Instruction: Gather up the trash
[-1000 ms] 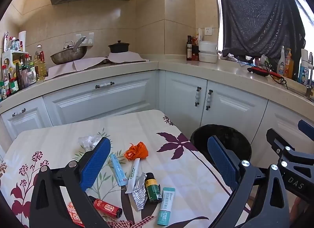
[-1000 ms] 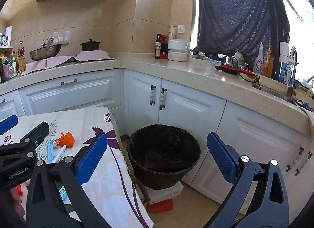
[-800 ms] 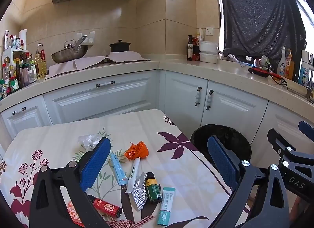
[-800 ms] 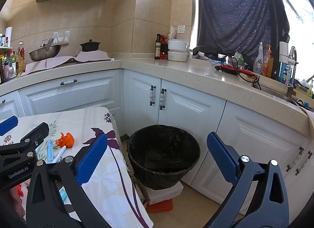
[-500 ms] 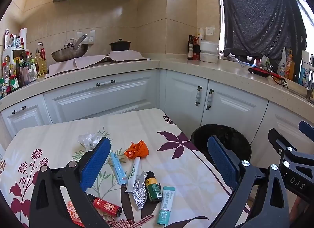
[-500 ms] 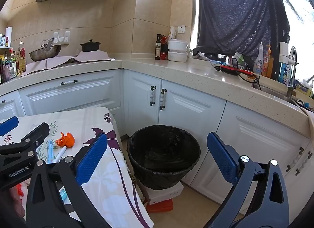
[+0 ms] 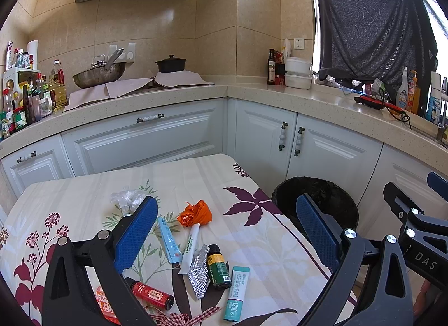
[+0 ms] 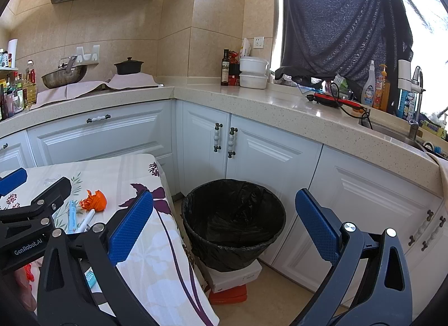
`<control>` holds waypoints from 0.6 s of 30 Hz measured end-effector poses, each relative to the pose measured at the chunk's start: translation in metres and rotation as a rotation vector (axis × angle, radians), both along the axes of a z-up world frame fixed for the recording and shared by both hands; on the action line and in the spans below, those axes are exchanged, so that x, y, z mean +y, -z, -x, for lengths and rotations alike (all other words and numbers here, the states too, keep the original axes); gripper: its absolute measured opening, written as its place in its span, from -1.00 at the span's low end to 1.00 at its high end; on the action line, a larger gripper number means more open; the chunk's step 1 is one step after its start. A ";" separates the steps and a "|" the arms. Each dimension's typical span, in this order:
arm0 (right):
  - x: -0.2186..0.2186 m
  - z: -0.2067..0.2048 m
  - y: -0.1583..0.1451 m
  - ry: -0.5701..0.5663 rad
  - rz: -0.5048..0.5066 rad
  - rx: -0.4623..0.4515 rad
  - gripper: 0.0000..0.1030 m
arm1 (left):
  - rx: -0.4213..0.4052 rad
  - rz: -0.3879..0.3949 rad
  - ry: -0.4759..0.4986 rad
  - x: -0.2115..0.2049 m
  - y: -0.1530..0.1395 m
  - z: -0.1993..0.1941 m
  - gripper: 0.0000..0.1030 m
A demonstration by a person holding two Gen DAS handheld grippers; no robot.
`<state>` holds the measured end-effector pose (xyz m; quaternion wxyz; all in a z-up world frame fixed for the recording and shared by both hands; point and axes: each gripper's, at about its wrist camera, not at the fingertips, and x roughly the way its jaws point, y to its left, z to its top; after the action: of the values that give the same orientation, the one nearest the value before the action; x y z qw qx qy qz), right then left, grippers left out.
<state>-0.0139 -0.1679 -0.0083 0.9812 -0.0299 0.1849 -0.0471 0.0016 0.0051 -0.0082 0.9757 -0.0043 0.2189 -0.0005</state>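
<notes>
Trash lies scattered toward the near edge of the floral-clothed table (image 7: pixel 84 200): the crumpled orange wrapper (image 7: pixel 196 213) looks light and soft, best pinched at its bunched middle. Left gripper (image 7: pixel 226 230) and right gripper (image 8: pixel 224 225) both gape empty; the black-lined bin (image 8: pixel 233 222) stands beside the table's right edge.

right gripper (image 8: pixel 224 228): jaws spread wide, nothing between them
bin (image 8: pixel 233 222): black-lined, on the floor beside the table (image 8: pixel 156 256)
orange wrapper (image 8: pixel 93 200): crumpled on the table
left gripper (image 8: pixel 25 194): over the table
</notes>
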 end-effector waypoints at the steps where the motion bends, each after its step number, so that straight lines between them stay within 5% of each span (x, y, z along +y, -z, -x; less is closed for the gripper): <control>1: 0.000 0.000 0.000 0.000 0.000 0.000 0.92 | 0.000 -0.001 0.000 -0.001 0.001 0.000 0.87; 18: -0.002 0.000 -0.001 -0.001 -0.001 -0.001 0.92 | 0.004 -0.001 0.001 0.000 0.003 -0.001 0.87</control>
<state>-0.0142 -0.1698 -0.0071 0.9813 -0.0291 0.1843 -0.0467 0.0022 0.0049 -0.0109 0.9753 -0.0035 0.2209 -0.0008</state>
